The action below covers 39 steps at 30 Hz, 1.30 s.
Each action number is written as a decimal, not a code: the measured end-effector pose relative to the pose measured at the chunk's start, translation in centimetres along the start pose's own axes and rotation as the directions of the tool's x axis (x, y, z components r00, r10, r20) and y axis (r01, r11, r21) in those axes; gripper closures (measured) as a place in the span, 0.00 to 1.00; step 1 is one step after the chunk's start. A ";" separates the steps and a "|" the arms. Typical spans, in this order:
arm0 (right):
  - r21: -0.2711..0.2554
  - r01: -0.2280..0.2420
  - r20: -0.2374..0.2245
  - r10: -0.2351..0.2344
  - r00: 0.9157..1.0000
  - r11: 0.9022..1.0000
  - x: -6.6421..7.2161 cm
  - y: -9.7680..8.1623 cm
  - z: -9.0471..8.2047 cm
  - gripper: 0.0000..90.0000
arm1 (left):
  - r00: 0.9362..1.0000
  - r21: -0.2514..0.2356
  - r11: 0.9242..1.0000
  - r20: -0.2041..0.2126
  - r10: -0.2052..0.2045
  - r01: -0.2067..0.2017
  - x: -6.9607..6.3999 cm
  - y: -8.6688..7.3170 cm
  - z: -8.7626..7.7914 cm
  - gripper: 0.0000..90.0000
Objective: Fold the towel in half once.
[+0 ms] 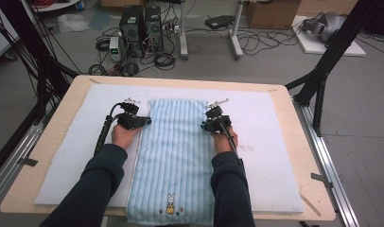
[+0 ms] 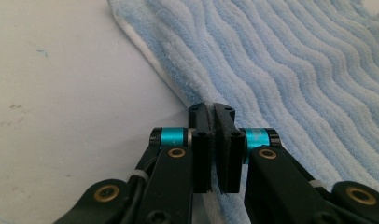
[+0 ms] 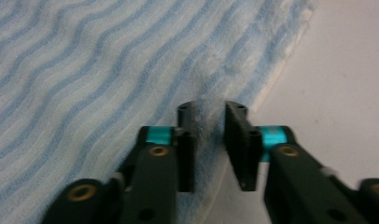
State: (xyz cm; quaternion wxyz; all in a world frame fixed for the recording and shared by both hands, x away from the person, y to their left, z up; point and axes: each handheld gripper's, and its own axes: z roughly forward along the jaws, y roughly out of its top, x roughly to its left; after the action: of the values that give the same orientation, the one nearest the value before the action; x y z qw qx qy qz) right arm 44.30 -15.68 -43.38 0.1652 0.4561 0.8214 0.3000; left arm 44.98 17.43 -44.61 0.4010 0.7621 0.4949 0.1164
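Both grippers [image 1: 132, 121] [image 1: 213, 124] at towel [image 1: 173, 156] edges

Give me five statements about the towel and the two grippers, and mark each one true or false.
1. The towel is light blue with stripes. True.
2. The left gripper is shut on the towel's edge. True.
3. The towel lies on bare wood. False: it lies on a white mat that covers the table.
4. The bunny picture is at the towel's far end. False: it is at the end nearest the person.
5. The right gripper is over the mat, well away from the towel. False: its jaws stand at the towel's edge with towel between them.
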 end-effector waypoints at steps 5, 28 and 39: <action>-0.012 0.039 0.052 -0.038 0.998 0.999 0.6 0.2 0.1 0.98 | 0.999 -0.007 0.999 -0.001 -0.032 0.032 0.1 0.2 0.0 0.96; -0.247 -0.010 -0.064 -0.006 0.998 0.969 1.5 -3.7 -5.6 0.97 | 0.988 -0.221 0.975 0.154 0.009 0.026 -1.7 -2.2 -5.8 0.96; -0.251 0.044 -0.098 -0.071 0.993 0.967 4.6 -7.5 -8.3 0.97 | 0.976 -0.236 0.971 0.218 0.019 0.034 -3.2 -6.6 -8.6 0.96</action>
State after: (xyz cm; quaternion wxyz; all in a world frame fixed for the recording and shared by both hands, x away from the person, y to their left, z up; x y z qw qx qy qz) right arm 32.48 -17.69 -41.85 0.1856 0.3912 0.7979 0.4194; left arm 34.16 20.22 -43.13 0.5419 0.7148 0.4331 0.0889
